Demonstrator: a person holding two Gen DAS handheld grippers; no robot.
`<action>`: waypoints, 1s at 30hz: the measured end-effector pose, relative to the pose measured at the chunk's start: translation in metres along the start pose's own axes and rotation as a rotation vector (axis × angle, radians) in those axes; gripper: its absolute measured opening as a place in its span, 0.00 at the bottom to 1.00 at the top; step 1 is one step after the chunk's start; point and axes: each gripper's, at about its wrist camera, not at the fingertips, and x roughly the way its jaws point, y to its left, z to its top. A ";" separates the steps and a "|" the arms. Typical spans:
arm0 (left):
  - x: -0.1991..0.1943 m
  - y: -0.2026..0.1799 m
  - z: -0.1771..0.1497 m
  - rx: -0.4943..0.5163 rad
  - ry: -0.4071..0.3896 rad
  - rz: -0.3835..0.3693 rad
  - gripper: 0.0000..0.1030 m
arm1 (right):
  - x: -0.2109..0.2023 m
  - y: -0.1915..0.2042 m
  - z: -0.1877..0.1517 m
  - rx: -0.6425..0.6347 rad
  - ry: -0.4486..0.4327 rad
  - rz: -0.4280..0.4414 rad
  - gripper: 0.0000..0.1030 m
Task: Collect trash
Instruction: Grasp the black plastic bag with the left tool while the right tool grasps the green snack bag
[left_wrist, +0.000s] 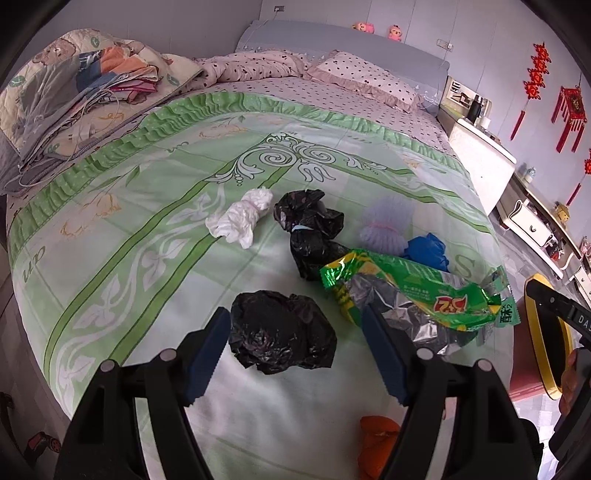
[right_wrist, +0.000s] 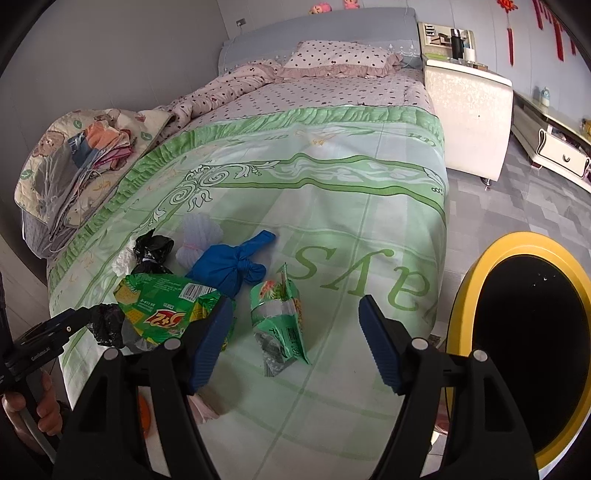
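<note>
On the green bedspread (left_wrist: 155, 206) lies a crumpled black bag (left_wrist: 282, 332), between the spread blue pads of my open left gripper (left_wrist: 293, 312); the pads do not press on it. A large green snack wrapper (left_wrist: 417, 295) lies just to its right. Beyond are a tied black bag (left_wrist: 310, 232), a white bag (left_wrist: 242, 218), a pale net bundle (left_wrist: 384, 225) and a blue bag (left_wrist: 426, 251). My right gripper (right_wrist: 294, 301) is open above a small green wrapper (right_wrist: 280, 321), with nothing gripped. The large wrapper (right_wrist: 166, 306) and the blue bag (right_wrist: 229, 266) lie to its left.
A black bin with a yellow rim (right_wrist: 480, 266) stands on the floor at the bed's right side. Folded quilts (left_wrist: 74, 85) are piled at the far left. An orange item (left_wrist: 376, 443) lies by the near edge. A white bedside cabinet (right_wrist: 469, 110) stands farther back.
</note>
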 end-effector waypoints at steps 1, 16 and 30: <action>0.002 0.001 0.000 -0.002 0.003 0.002 0.68 | 0.003 -0.002 0.000 0.004 0.006 0.002 0.65; 0.039 0.007 -0.008 -0.029 0.053 0.020 0.68 | 0.053 0.001 -0.004 0.018 0.076 0.027 0.65; 0.053 -0.008 -0.005 0.049 0.037 0.041 0.50 | 0.076 0.007 -0.008 -0.012 0.103 0.035 0.37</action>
